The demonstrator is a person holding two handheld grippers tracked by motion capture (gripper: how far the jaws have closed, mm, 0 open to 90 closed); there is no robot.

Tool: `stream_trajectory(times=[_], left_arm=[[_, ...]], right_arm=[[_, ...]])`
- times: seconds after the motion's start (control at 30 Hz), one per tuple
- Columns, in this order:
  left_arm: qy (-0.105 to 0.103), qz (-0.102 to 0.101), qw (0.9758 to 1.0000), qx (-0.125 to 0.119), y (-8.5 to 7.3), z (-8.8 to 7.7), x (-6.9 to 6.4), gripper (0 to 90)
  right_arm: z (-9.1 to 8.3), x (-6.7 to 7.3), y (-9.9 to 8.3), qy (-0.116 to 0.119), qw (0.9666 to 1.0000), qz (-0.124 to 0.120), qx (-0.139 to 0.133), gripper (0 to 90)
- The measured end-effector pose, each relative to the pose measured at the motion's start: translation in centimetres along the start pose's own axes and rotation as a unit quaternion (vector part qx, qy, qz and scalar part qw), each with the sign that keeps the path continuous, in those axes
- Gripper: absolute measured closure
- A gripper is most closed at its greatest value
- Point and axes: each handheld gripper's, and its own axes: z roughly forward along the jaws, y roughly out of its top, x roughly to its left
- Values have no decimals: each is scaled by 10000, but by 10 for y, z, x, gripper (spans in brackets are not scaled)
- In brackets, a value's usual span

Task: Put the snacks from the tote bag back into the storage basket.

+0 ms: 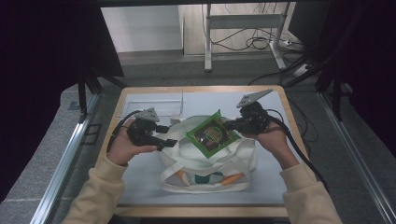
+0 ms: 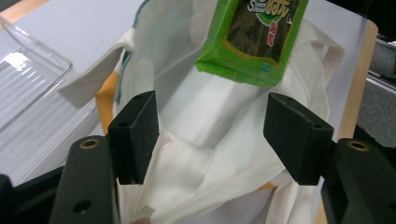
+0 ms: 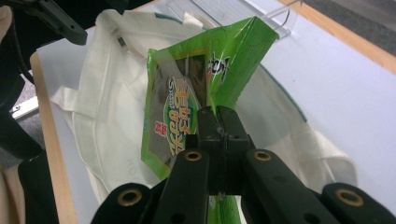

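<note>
The green snack packet hung tilted at the table's centre, just above the mouth of the white tote bag — pinched at its 3 o'clock edge by the right gripper, whose jaws were clamped tight on the wrapper. In the right gripper view the packet stood on edge over the open cloth, creased where the black jaws bit it. The bag lay flat on the pale mat, handles trailing toward 6 o'clock, orange and teal print showing on its front. At 9 o'clock of the packet, the left gripper sat at the bag's rim with its jaws spread apart — the left gripper view showed cloth between the pads, though contact could not be judged. A clear plastic tray rested at 11 o'clock on the wooden-edged table.
</note>
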Motion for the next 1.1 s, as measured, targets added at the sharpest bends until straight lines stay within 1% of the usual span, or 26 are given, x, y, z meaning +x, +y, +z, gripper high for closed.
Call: stream_trajectory(times=[0.03, 0.1, 0.13, 0.2, 0.33, 0.37, 0.47, 0.6, 0.67, 0.77, 0.8, 0.83, 0.9, 0.93, 0.97, 1.0, 1.1], left_arm=[[-2, 0, 10000, 1, 2, 1, -1, 355], [-24, 127, 9999, 33, 7, 2, -1, 356], [-66, 159, 9998, 31, 10, 4, -2, 356], [-65, 251, 9996, 86, 16, 7, -4, 355], [-116, 312, 9993, 159, 27, 12, -5, 355], [-142, 355, 9991, 209, 30, 13, -5, 355], [-200, 338, 9990, 223, 33, 17, -3, 354], [-234, 320, 9987, 308, 35, 25, 0, 354], [-342, 339, 9984, 306, 36, 29, 1, 355], [-513, 441, 9972, 310, 37, 35, 3, 366], [-591, 535, 9961, 391, 37, 38, 3, 383], [-664, 593, 9952, 413, 37, 40, 3, 409], [-779, 630, 9940, 449, 37, 43, 2, 478], [-779, 659, 9936, 479, 37, 44, 2, 523], [-738, 650, 9938, 521, 37, 45, 0, 551], [-728, 623, 9940, 532, 36, 46, 0, 575], [-816, 547, 9937, 537, 34, 45, 3, 656]], right_arm=[[-1, 0, 1, 10, 10000, -27, -14, 890], [-3, 1, 4, 24, 10000, -87, -21, 890], [-3, 2, 5, 34, 9999, -133, -33, 890], [-2, 4, 8, 63, 9997, -235, -49, 890], [2, 6, 10, 133, 9995, -301, -43, 890], [3, 6, 10, 129, 9994, -318, -41, 890], [5, 6, 10, 154, 9992, -366, -32, 890], [6, 6, 11, 241, 9988, -427, -93, 890], [8, 6, 12, 295, 9983, -495, -125, 890], [10, 7, 15, 383, 9974, -597, -155, 889], [12, 8, 17, 417, 9969, -642, -171, 889], [13, 10, 18, 436, 9964, -701, -177, 889], [16, 13, 21, 493, 9955, -790, -198, 889], [17, 14, 22, 511, 9949, -839, -243, 889], [18, 14, 23, 539, 9946, -850, -266, 889], [20, 14, 23, 509, 9945, -884, -239, 887], [23, 13, 22, 471, 9947, -893, -193, 880]])
